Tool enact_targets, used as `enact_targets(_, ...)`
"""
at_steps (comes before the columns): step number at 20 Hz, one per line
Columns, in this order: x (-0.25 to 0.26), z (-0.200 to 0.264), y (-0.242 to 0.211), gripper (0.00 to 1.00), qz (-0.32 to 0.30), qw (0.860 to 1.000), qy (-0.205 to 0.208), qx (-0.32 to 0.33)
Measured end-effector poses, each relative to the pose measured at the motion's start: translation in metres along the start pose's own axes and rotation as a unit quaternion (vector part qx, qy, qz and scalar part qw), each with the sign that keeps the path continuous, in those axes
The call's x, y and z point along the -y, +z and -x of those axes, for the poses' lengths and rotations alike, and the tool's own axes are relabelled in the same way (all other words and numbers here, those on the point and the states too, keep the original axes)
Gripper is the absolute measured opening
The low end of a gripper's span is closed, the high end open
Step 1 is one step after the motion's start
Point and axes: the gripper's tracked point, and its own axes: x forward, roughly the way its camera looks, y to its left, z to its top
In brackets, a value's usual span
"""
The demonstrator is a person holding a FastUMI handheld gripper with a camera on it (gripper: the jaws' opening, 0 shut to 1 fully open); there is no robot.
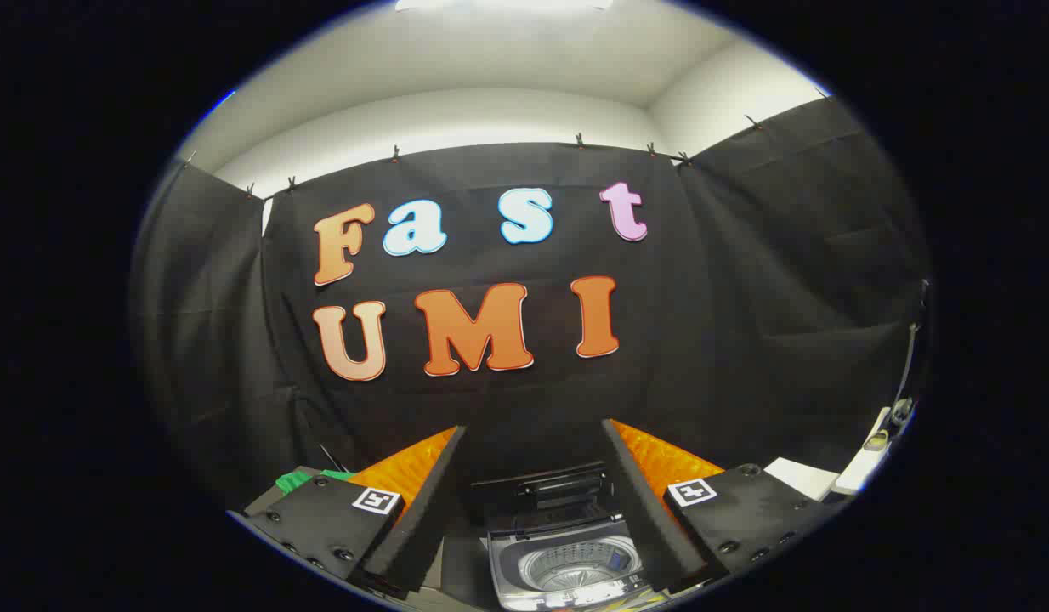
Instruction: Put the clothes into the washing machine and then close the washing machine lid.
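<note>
Gripper view looks forward over the gripper [533,510], whose two fingers [422,501] are spread wide with nothing between them. Low down, between and just beyond the fingers, stands the small grey top-loading washing machine [567,565]; its dark lid [546,493] is raised at the back and the ribbed metal drum [575,568] lies exposed, seemingly without any garment in it. A scrap of green fabric [299,480] peeks out beyond the left finger, near the machine but apart from it; it may be the clothing, though too little shows to be sure. A white flat object [801,476] lies off beyond the right finger.

The risks, as I judge them: the gripper is pointed mostly at the black cloth wall, well above the work, so the garment sits almost hidden behind the left finger and a blind reach could miss it or pinch only a corner. A loosely held cloth may drape over the drum's rim, and the lid would then jam on it. A careless sweep could also knock the raised lid down early.
</note>
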Motion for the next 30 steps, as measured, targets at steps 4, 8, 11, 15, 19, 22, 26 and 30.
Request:
enact_targets(4, 0.008, 0.013, 0.026, 0.98, 0.060, 0.997, -0.026, 0.026)
enact_targets(8, -0.001, 0.019, 0.030, 0.98, 0.060, 0.997, -0.020, 0.031)
enact_targets(11, 0.000, 0.020, 0.027, 0.98, 0.058, 0.998, -0.020, 0.021)
enact_targets(15, 0.000, 0.019, 0.028, 0.98, 0.059, 0.998, -0.023, 0.021)
enact_targets(19, 0.001, 0.014, 0.023, 0.98, 0.042, 0.999, -0.020, 0.017)
enact_targets(22, 0.002, 0.013, 0.022, 0.98, 0.036, 0.999, -0.022, 0.015)
enact_targets(26, -0.010, 0.002, 0.013, 0.98, 0.026, 1.000, -0.011, 0.006)
enact_targets(30, -0.042, -0.017, -0.008, 0.98, 0.020, 1.000, 0.016, -0.013)
